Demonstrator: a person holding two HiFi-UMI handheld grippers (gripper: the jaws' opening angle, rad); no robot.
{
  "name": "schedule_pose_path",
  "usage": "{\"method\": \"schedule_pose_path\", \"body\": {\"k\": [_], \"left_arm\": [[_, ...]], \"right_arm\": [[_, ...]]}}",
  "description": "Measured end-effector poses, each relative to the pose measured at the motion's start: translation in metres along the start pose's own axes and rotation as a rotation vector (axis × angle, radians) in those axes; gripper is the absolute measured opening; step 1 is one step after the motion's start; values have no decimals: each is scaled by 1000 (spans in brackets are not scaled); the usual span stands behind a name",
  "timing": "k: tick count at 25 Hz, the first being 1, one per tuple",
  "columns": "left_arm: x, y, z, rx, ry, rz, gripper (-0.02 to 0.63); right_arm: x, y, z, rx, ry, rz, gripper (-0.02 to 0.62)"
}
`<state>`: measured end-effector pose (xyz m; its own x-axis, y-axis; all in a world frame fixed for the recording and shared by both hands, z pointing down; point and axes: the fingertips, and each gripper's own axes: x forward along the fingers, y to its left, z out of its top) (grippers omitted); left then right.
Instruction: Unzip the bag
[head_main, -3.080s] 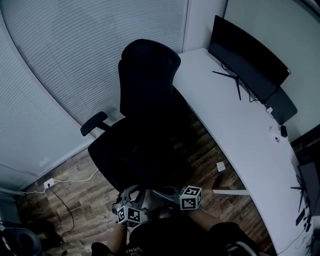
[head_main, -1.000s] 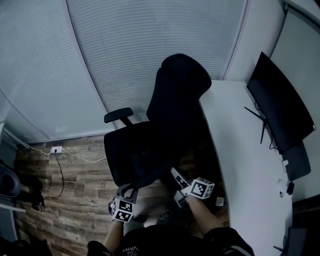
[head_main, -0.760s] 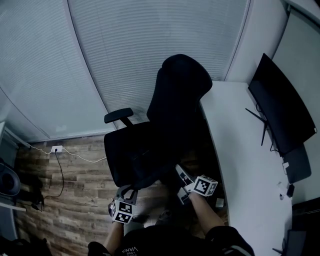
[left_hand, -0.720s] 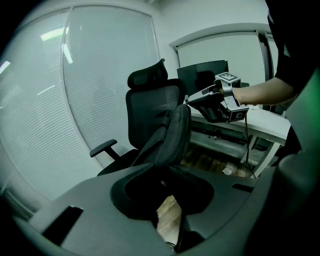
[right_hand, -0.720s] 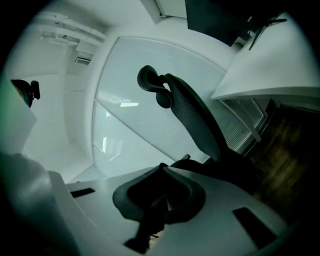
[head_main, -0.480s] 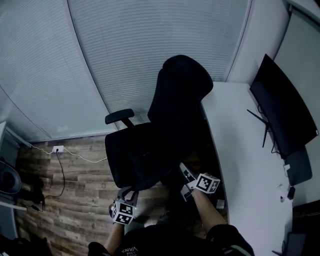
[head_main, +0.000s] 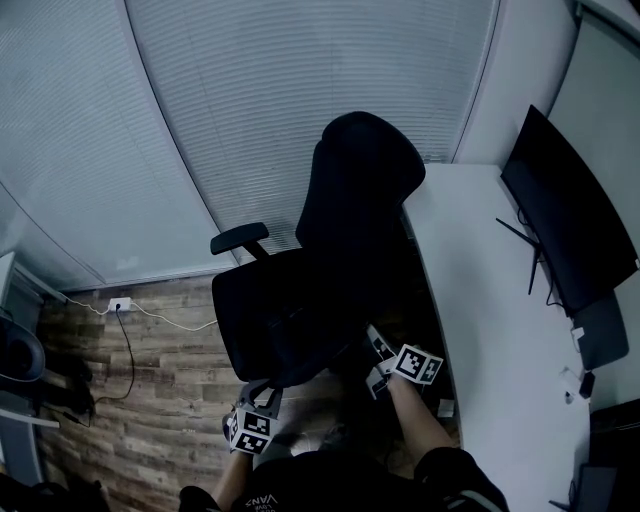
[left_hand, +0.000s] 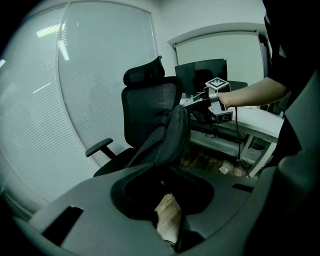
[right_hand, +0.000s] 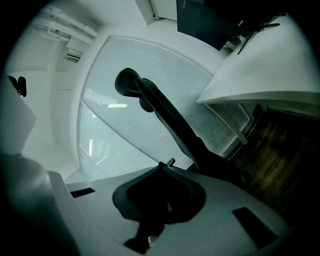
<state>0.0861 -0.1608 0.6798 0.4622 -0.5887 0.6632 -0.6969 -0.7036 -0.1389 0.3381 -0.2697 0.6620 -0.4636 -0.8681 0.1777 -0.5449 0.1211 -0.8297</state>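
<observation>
my right gripper (left_hand: 191, 102) is closed, its jaws pressed together. in the right gripper view their tips meet in a dark mass, and i cannot tell whether a zip pull or any fabric is pinched there. seen from my left gripper view, those tips sit right at the top edge of the bag (left_hand: 172, 135), on the side nearer the desk (head_main: 470, 260). they are so close to it that i cannot say whether they touch.

the bag is dark and stands upright on the seat of the black office chair (head_main: 360, 180). it leans back against the mesh backrest, and a strap runs down its front toward the seat. from my head view it blends into the chair and is hard to pick out.

my left gripper (head_main: 262, 390) is low and close to my body, apart from the chair and pointing toward it. its jaws stand a little apart, with only the wooden floor (head_main: 150, 400) showing through the gap, so it holds nothing.

a dark monitor (head_main: 565, 210) stands on the desk to the right of the chair, and closed blinds (head_main: 300, 80) fill the wall behind it.
</observation>
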Motion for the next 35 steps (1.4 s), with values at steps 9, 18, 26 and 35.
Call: {"method": "schedule_pose_path", "body": {"k": [9, 18, 26, 35], "left_arm": [[0, -3, 1, 16, -6, -31, 92], [3, -3, 3, 20, -3, -42, 92], [2, -2, 3, 27, 20, -72, 95], [-3, -4, -1, 30, 41, -123, 107]], "right_arm": [[1, -11, 3, 19, -39, -69, 48], [8, -15, 6, -17, -29, -110, 48], [3, -5, 4, -91, -28, -141, 49], [-17, 16, -1, -150, -54, -157, 50]]}}
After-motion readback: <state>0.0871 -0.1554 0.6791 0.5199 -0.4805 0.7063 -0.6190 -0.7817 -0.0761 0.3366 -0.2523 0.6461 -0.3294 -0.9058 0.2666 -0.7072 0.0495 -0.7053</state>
